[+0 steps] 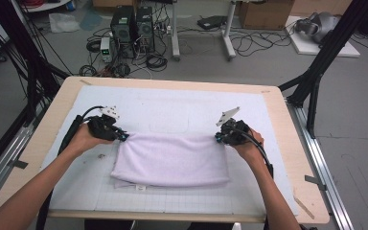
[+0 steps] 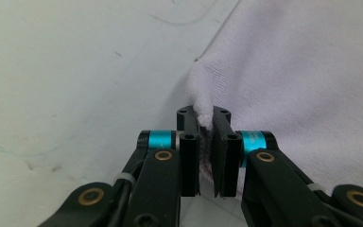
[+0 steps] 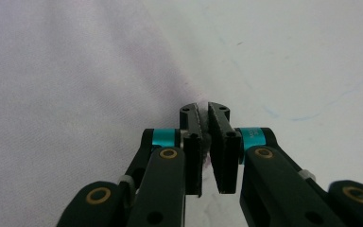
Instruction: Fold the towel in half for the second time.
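A pale lilac towel (image 1: pixel 172 160) lies folded on the white mat (image 1: pixel 172 110), its far edge stretched between the two grippers. My left gripper (image 1: pixel 123 137) is shut on the towel's far left corner; in the left gripper view the cloth (image 2: pixel 283 71) bunches up between the black jaws at the gripper (image 2: pixel 204 118). My right gripper (image 1: pixel 218 138) is shut on the far right corner, and in the right gripper view the towel (image 3: pixel 75 85) runs into the pinched jaws at the gripper (image 3: pixel 204 111). A lower layer with a small label (image 1: pixel 141 188) peeks out at the towel's near edge.
The mat covers a wooden table (image 1: pixel 292 143) with black frame posts (image 1: pixel 316 62) at both sides. Beyond the far edge, computer towers (image 1: pixel 132 24), cables and a cardboard box (image 1: pixel 266 12) sit on the floor. Bare mat lies beyond the towel.
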Tool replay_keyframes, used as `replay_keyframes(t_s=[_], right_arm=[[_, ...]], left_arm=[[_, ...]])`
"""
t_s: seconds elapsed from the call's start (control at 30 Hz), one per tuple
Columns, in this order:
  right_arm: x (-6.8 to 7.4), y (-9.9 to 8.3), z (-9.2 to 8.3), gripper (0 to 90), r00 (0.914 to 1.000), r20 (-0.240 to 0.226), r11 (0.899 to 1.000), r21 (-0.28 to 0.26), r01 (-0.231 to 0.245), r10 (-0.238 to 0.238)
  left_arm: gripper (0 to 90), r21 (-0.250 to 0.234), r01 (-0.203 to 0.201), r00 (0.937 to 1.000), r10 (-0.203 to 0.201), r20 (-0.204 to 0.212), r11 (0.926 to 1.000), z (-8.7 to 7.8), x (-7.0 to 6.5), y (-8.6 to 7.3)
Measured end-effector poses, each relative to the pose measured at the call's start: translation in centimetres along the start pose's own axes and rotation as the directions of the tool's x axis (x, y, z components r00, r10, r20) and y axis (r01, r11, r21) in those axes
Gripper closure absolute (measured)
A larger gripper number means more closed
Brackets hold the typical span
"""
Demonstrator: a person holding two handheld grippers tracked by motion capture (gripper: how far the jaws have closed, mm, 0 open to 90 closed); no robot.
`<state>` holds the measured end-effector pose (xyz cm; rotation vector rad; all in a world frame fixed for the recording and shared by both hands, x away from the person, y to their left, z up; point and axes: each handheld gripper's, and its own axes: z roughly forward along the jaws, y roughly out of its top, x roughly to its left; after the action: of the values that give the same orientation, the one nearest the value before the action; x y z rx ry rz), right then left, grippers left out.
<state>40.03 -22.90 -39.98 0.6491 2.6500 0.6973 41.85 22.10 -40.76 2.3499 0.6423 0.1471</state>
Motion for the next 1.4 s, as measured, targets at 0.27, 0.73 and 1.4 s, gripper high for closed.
replay_keyframes(t_s=[0.27,0.73,1.4], right_arm=[[-1.4,0.8,0.1,84.9,0.9963,0.072,0.997,-0.056,-0.044,0.048],[-3.1,0.5,-0.2,61.2,0.9887,0.028,0.966,-0.220,-0.137,0.147],[1.5,-4.6,-6.8,0.5,0.9757,-0.025,0.804,-0.562,-0.194,0.218]], left_arm=[[82.7,-0.026,-0.001,0.9987,0.000,-0.051,0.9997,-0.5,2.0,2.1],[52.9,-0.127,-0.014,0.9938,0.000,-0.111,0.9918,-1.1,3.3,1.8],[1.7,-0.455,-0.099,0.9920,0.052,-0.115,0.8852,-8.5,-2.9,-6.7]])
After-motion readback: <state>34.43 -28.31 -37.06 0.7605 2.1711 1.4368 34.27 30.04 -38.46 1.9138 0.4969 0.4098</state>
